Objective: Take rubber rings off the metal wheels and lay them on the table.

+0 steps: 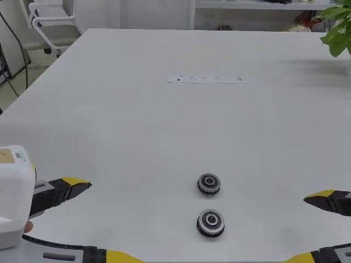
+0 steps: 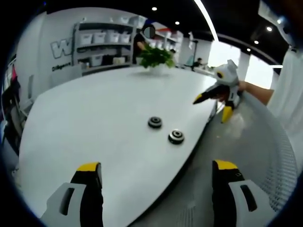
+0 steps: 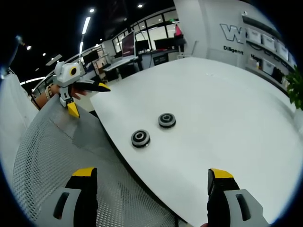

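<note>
Left gripper (image 1: 107, 221) is down at 8 o'clock in the head view. Its yellow-tipped jaws are spread wide and hold nothing. The right gripper (image 1: 301, 227) is at 4 o'clock. It is spread wide too, and it holds nothing.

Between them, at 6 o'clock, sits the near wheel (image 1: 210, 223). It is close to the near edge of the white table (image 1: 164, 120). The far wheel (image 1: 209, 184) is just past it, at 12 o'clock from the first. The two are near each other but not touching. Both look like they lie flat, and each has its dark rubber ring around it. No ring lies on the table yet, so I think the job has not begun.

Farther off, at 12 o'clock, a flat socket strip (image 1: 208, 79) is set into the table. A green plant (image 1: 337, 27) peeks in at 2 o'clock.

What could go wrong? The wheels are small and smooth. A push from one jaw could make a wheel slide away. The near wheel could even drop off the edge. The ring is thin, so the jaws might grab the metal and miss the rubber. One gripper should hold the wheel while the other peels.
</note>
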### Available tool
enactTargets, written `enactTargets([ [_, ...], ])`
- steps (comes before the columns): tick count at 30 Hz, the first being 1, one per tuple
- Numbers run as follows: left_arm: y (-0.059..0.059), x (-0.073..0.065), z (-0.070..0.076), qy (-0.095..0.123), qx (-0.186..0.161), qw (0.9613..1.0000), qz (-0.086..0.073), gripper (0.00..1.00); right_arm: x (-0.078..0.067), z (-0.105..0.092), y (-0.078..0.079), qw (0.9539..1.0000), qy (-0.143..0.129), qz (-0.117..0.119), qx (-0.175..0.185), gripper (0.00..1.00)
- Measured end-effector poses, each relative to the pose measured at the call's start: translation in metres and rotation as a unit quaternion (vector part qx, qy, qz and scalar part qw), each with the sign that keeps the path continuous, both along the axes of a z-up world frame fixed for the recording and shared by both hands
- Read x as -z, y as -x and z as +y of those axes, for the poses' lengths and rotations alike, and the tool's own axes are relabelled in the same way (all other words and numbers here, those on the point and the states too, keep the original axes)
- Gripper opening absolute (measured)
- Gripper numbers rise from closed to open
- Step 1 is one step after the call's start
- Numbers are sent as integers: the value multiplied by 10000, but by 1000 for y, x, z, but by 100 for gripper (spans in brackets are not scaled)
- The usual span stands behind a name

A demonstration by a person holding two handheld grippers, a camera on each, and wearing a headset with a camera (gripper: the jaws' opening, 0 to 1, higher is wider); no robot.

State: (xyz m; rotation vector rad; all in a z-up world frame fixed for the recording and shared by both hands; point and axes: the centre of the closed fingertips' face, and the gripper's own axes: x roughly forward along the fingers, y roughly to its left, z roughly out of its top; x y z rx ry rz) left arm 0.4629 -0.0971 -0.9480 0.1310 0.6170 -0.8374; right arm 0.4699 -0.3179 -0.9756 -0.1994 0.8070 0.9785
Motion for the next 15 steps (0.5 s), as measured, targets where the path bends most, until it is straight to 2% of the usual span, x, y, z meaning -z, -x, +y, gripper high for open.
enactTargets([
  [5,1,2,0,-86,43,10000,12,97,1,0,1,10000,13,16,-16,97],
  [15,2,3,0,-111,58,9999,33,96,1,0,1,10000,-7,27,-22,96],
])
